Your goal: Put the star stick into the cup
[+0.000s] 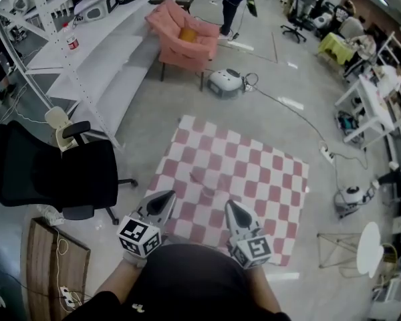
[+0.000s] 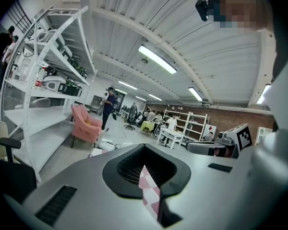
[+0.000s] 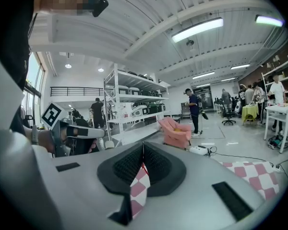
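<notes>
Neither a star stick nor a cup shows in any view. In the head view my left gripper [image 1: 162,202] and right gripper [image 1: 232,210] are held side by side, low before the person's body, over the near edge of a pink-and-white checkered mat [image 1: 254,172] on the floor. Both point forward. In the left gripper view the left gripper [image 2: 144,165] has its jaws closed together with nothing between them; only a sliver of mat shows below the tips. The right gripper [image 3: 143,160] in its own view is likewise shut and empty.
A black office chair [image 1: 53,172] stands to the left, and a wooden board [image 1: 50,266] lies near it. Farther off are white shelving [image 1: 87,52], a pink armchair [image 1: 184,39], a white floor machine [image 1: 225,82] with a cable, and a person [image 1: 234,2]. A small round white table [image 1: 369,246] stands at right.
</notes>
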`<state>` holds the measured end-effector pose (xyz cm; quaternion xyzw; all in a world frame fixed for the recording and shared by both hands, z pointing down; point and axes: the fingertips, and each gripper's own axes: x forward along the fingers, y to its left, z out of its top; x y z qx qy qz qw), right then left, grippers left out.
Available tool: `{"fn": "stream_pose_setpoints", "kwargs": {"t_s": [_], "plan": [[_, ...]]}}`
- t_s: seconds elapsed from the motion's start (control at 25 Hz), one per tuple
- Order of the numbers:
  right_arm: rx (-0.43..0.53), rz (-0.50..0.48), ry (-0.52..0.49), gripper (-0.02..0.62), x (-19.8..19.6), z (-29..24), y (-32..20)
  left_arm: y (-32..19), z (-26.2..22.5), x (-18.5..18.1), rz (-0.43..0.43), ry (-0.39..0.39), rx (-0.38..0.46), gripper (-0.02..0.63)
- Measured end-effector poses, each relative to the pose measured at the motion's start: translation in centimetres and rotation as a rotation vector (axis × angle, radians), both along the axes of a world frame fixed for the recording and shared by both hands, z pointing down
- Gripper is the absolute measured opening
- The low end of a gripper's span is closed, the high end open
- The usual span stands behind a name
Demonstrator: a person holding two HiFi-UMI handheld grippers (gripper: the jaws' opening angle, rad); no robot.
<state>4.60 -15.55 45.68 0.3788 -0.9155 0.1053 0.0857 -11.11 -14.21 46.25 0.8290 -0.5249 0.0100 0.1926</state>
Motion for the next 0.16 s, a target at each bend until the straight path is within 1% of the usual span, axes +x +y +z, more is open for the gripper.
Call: {"fn": "stream_pose_setpoints", "kwargs": {"t_s": [0.16], "plan": [[-0.009, 0.029, 0.037, 0.017, 0.28, -0.04, -0.03, -0.14, 0.01, 0.1, 0.014, 0.003, -0.003, 0.041]]}}
